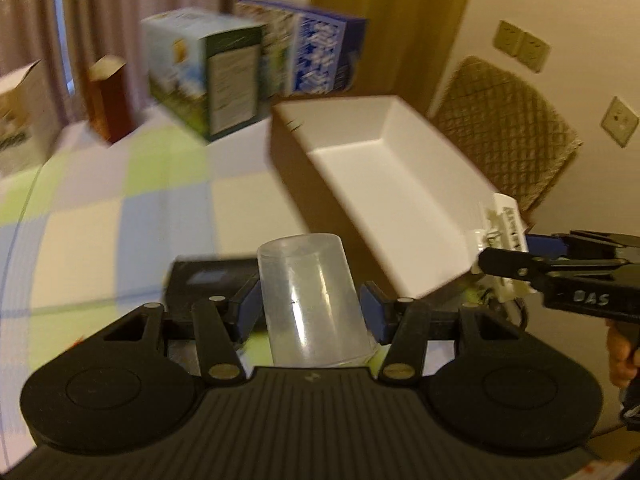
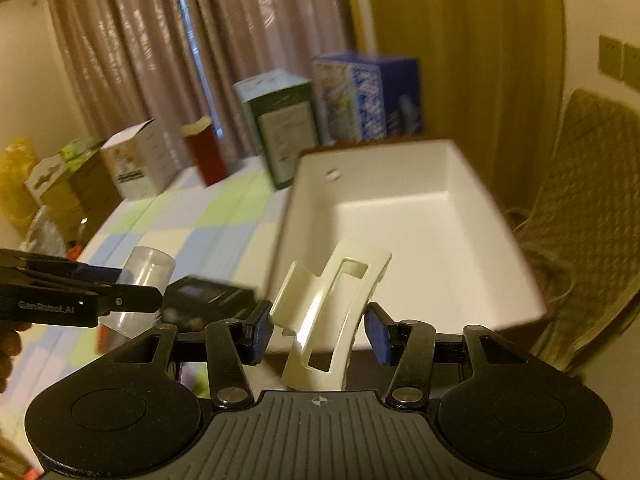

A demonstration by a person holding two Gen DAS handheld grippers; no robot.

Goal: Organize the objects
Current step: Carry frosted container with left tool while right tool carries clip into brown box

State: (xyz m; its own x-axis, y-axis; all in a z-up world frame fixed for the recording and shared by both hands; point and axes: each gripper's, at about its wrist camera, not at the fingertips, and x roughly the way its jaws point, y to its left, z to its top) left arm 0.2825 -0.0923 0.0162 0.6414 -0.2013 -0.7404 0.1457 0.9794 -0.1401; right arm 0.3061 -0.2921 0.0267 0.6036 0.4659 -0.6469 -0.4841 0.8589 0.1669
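Note:
My left gripper point(image 1: 310, 306) is shut on a clear plastic cup point(image 1: 310, 296), held bottom-forward above the checked tablecloth point(image 1: 120, 208). A cream hair claw clip point(image 2: 332, 312) sits between the blue pads of my right gripper point(image 2: 316, 330), which is shut on it. An open white box point(image 1: 396, 184) with brown outer walls lies just ahead of both grippers, nothing visible inside it. In the left wrist view the right gripper point(image 1: 496, 260) enters from the right, holding the clip point(image 1: 504, 232) at the box's near corner. The right wrist view shows the left gripper point(image 2: 132, 286) at the left with the cup point(image 2: 146, 280).
A black box point(image 1: 208, 280) lies on the cloth just behind the cup. Several cartons stand along the table's far edge: a green-and-white one point(image 1: 204, 72), a blue one point(image 1: 316, 52), a red-brown one point(image 1: 108, 100). A quilted chair point(image 1: 508, 128) stands beyond the white box.

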